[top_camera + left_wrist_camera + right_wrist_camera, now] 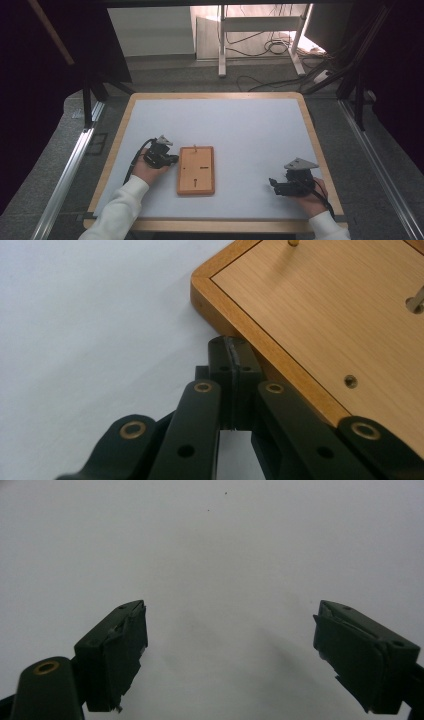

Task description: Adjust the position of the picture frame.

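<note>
A flat wooden board [195,171] lies on the white table top, a little left of centre, with a thin peg [194,147] standing near its far end. In the left gripper view the board [320,315] has a raised rim, a small hole and a peg [294,242]. My left gripper [173,160] is shut with nothing between its jaws, and its tip [232,342] touches the board's left edge. My right gripper [273,183] rests at the front right, jaws wide open over bare table [230,625], holding nothing.
The white table top [240,130] has a wooden frame [310,125] around it. Metal rails run along both sides. Behind the table stand a white stand [260,30] and loose cables [272,47] on the floor.
</note>
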Motion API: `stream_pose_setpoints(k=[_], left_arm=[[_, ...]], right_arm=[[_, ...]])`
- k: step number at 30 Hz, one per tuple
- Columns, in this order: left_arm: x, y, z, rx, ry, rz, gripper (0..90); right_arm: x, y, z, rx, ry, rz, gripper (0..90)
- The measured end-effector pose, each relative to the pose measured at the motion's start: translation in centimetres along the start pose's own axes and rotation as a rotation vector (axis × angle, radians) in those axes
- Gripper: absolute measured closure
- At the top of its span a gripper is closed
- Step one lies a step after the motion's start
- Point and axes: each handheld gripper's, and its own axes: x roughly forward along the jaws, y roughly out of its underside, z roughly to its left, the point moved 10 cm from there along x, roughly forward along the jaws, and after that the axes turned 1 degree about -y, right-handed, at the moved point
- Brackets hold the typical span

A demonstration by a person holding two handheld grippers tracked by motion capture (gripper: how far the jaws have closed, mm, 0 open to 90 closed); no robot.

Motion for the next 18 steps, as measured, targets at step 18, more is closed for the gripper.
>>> stream_pose_setpoints(k=[18], left_arm=[[0.8, -1.3, -0.4, 0.023, 0.012, -0.02, 90.0]], right_arm=[[0.1, 0.2, 0.0, -0.006, 0.008, 0.008, 14.4]])
